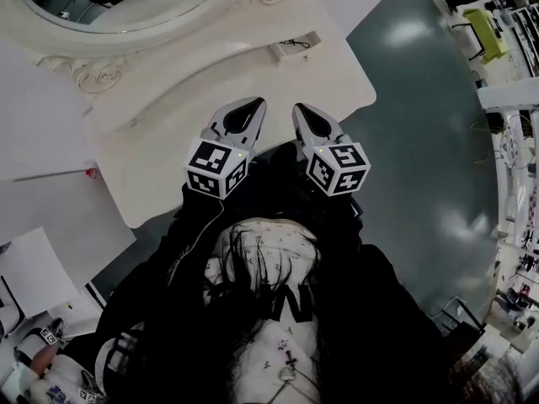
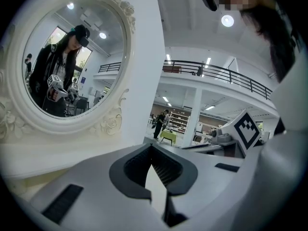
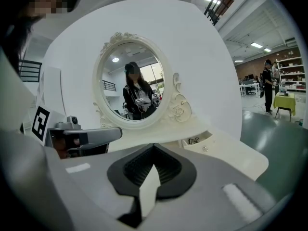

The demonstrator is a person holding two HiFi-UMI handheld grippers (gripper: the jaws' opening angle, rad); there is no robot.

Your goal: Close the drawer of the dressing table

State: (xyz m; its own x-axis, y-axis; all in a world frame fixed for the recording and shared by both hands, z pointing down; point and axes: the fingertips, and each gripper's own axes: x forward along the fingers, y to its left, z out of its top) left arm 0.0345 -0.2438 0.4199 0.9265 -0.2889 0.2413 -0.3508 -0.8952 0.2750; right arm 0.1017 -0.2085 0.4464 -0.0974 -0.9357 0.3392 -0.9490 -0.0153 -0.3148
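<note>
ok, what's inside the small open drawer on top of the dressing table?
One small dark wiry item lies in the drawer; it is too small to identify. The drawer's rear sits inside the dressing table, so anything back there is hidden.

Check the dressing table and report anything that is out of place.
The small drawer at the foot of the mirror stands pulled out instead of flush, and a small dark item lies inside it. Nothing else on the table top looks odd.
</note>
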